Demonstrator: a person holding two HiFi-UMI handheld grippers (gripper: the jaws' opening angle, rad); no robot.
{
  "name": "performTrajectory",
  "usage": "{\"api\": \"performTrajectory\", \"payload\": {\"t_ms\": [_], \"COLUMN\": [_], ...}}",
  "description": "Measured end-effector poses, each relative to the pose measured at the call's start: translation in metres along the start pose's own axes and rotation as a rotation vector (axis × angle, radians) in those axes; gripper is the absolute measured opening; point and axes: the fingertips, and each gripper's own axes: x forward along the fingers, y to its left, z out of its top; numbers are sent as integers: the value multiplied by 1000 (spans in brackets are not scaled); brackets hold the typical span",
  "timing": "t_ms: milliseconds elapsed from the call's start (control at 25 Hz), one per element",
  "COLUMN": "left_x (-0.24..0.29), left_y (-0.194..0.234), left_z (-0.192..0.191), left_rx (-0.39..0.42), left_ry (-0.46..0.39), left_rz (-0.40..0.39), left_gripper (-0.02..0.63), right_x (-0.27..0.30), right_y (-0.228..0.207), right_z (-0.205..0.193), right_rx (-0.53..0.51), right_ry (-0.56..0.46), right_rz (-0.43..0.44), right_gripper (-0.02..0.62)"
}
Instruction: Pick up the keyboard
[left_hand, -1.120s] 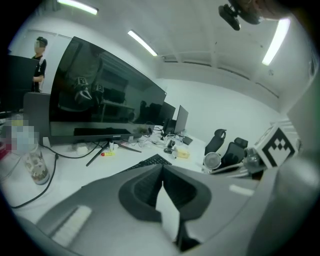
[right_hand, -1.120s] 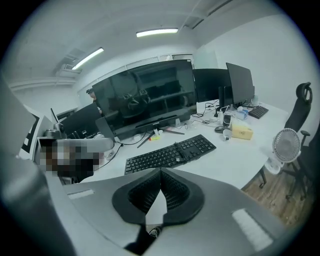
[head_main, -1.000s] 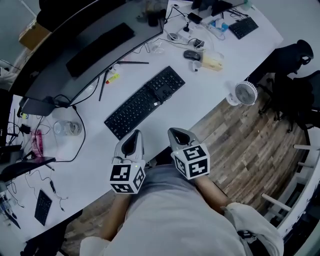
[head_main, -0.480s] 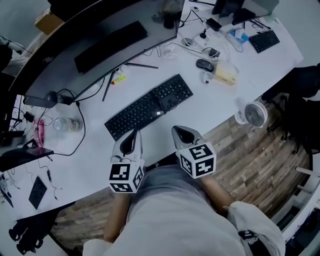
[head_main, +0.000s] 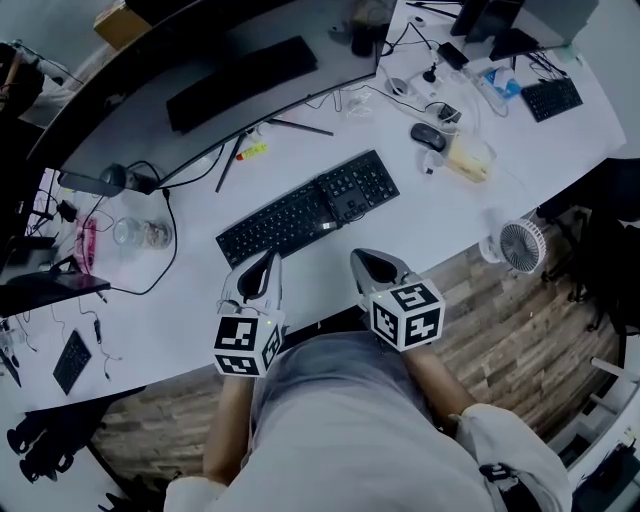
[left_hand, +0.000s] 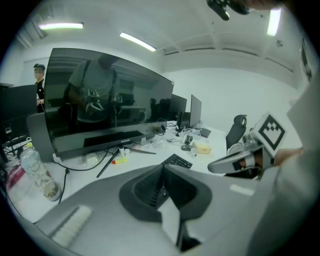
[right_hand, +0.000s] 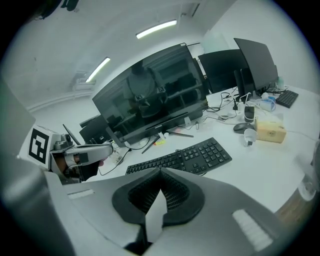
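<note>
The keyboard (head_main: 308, 207) lies slantwise on the counter (head_main: 430, 215) in front of the monitor (head_main: 200, 90), within easy reach of both arms. The left gripper (head_main: 266, 264) and right gripper (head_main: 362, 260) hang side by side over the counter's near edge, just short of the keyboard. Each has its jaws pressed together on nothing, so they would likely have to part before taking hold.

Head view looks steeply down on the desk (head_main: 440, 222); both gripper views skim it toward the monitor (right_hand: 150, 95).
</note>
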Motion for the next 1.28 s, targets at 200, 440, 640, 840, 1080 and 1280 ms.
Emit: {"api": "performTrajectory", "payload": {"t_ms": [200, 440, 640, 840, 1080, 1280], "left_x": [5, 16, 30, 48, 72, 86], "left_y": [12, 26, 39, 50, 55, 54], "left_z": [-1, 6, 10, 2, -7, -17], "left_rx": [35, 53, 85, 132, 146, 165], "left_ry": [22, 23, 40, 87, 137, 188], "left_rz": [-3, -25, -27, -44, -69, -90], "left_gripper": [0, 0, 0, 0, 0, 0], "right_x": [5, 18, 32, 47, 61, 77], "right_y": [8, 11, 4, -3, -13, -18], "right_z": [2, -6, -13, -22, -27, -44], "right_rx": [74, 137, 213, 294, 375, 484], "right_ry": [-22, 15, 19, 12, -2, 11], "right_rz": [44, 68, 73, 59, 22, 31], "right_gripper": [-12, -12, -12, -12, -12, -14]}}
